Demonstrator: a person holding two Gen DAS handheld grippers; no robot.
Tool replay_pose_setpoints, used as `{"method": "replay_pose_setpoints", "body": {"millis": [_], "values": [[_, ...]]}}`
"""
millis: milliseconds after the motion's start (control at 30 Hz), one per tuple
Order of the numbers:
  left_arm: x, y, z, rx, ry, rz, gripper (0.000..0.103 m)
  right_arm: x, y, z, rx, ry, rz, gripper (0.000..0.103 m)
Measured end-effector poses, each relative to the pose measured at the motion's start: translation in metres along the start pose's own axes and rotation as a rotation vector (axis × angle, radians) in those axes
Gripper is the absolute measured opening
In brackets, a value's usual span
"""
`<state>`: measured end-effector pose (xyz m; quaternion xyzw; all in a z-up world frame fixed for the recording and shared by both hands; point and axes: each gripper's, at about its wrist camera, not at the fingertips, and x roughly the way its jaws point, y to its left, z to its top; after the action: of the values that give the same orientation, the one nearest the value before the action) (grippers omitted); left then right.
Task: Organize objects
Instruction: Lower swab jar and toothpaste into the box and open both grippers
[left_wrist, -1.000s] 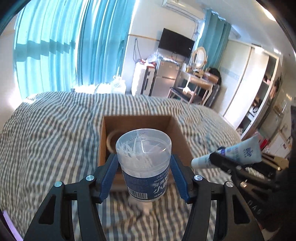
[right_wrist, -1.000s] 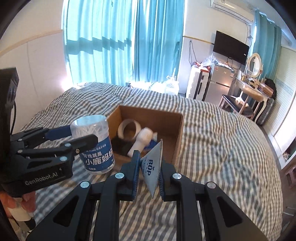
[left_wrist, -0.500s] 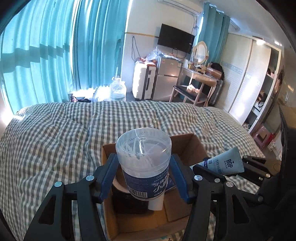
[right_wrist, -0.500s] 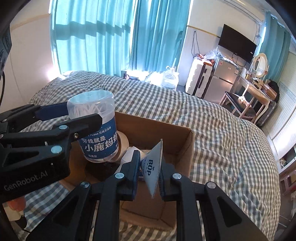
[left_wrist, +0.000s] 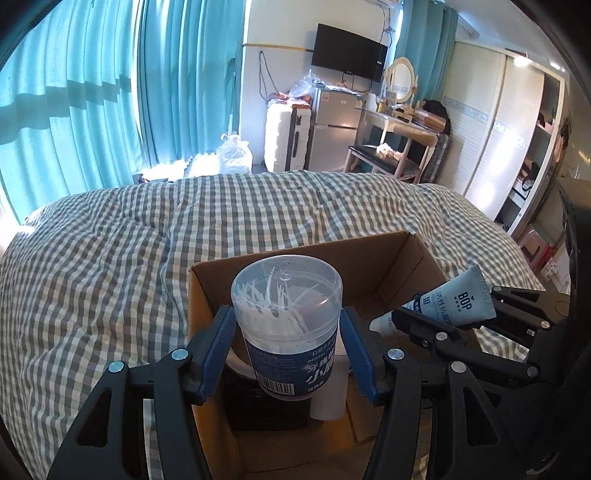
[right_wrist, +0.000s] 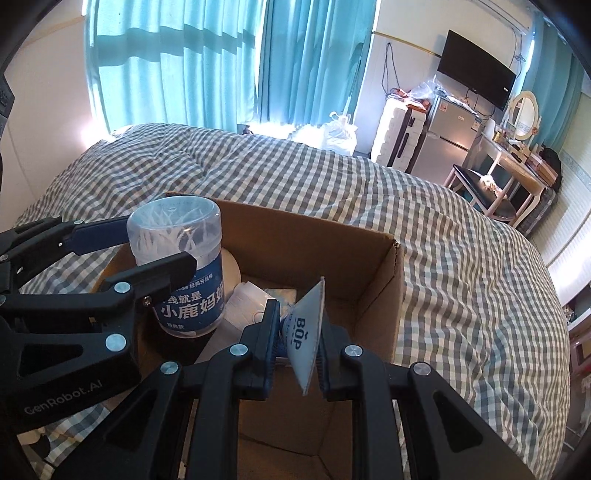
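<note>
An open cardboard box (left_wrist: 391, 258) (right_wrist: 384, 280) stands on the checked bed. My left gripper (left_wrist: 287, 332) is shut on a clear floss-pick jar (left_wrist: 286, 321) (right_wrist: 181, 266) with a blue label, held upright over the box's left part. My right gripper (right_wrist: 298, 339) (left_wrist: 443, 317) is shut on the flat end of a pale blue toothpaste tube (right_wrist: 304, 339) (left_wrist: 443, 304), held over the box's right part. Inside the box lie a tape roll (right_wrist: 231, 269), a white bottle (left_wrist: 330, 384) (right_wrist: 240, 299) and a dark item (left_wrist: 266, 406).
The grey-and-white checked bedspread (left_wrist: 110, 258) (right_wrist: 461, 258) surrounds the box. Beyond the bed are teal curtains (left_wrist: 110, 92), a white suitcase (left_wrist: 284, 136), a small fridge (left_wrist: 332, 133), a dressing table with a bench (left_wrist: 391, 147) and a wardrobe (left_wrist: 498, 140).
Both grippers have come forward and down over the box with the jar and the tube still held. The box now lies directly beneath them and looks much larger.
</note>
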<state>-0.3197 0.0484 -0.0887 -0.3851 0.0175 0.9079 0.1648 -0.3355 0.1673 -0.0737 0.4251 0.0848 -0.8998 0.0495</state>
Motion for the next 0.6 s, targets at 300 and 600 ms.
{"method": "replay_pose_setpoints", "body": {"millis": [300,600], "values": [[0.015,0.001,0.003,0.005,0.022,0.016,0.06,0.009,-0.001,-0.006,-0.003,0.028,0.006,0.017],[0.021,0.0,0.0,0.027,0.03,0.023,0.06,0.008,-0.004,-0.011,0.002,0.028,0.036,0.017]]}}
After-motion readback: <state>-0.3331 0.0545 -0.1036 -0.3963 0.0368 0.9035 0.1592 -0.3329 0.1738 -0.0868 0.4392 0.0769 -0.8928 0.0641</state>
